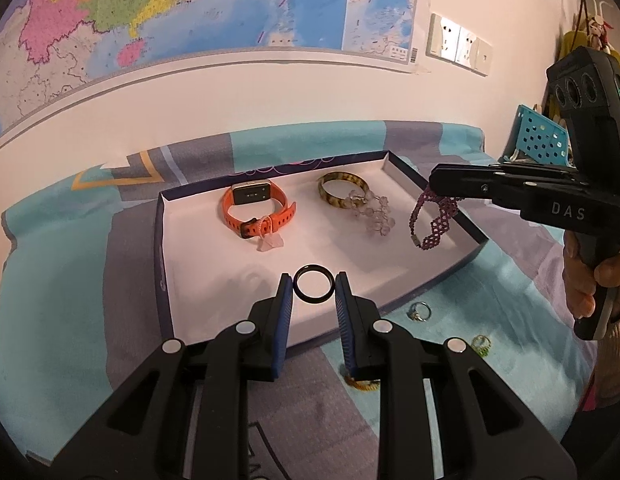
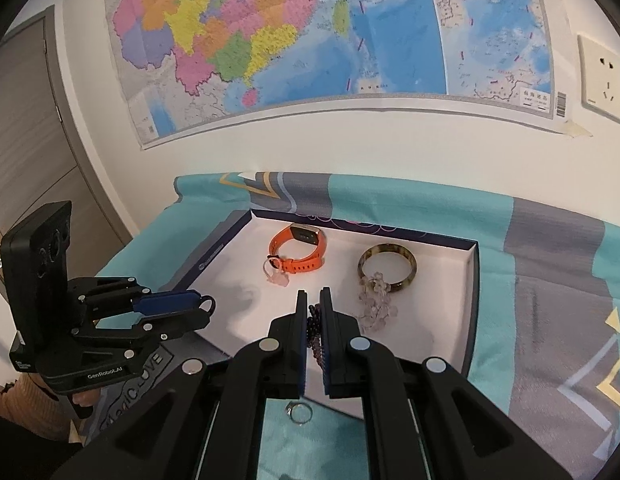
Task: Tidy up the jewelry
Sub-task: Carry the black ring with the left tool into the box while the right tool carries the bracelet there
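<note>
- Left wrist view: left gripper (image 1: 314,289) pinching black ring (image 1: 314,289) over tray (image 1: 476,245), likely for placing.
- Right gripper (image 2: 314,300) clamped on purple beaded bracelet (image 1: 432,220), dangling above tray.

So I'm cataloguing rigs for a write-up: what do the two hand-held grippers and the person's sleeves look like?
Both are matte black plastic with silver pivot rivets and ribbed blue finger pads. The left hand-held gripper carries "GenRobot.AI" in white on its body; the right hand-held gripper carries "DAS". Each has an upright black camera block with round lenses. The sleeve is ribbed mustard-tan knit. No cables are visible.
</note>
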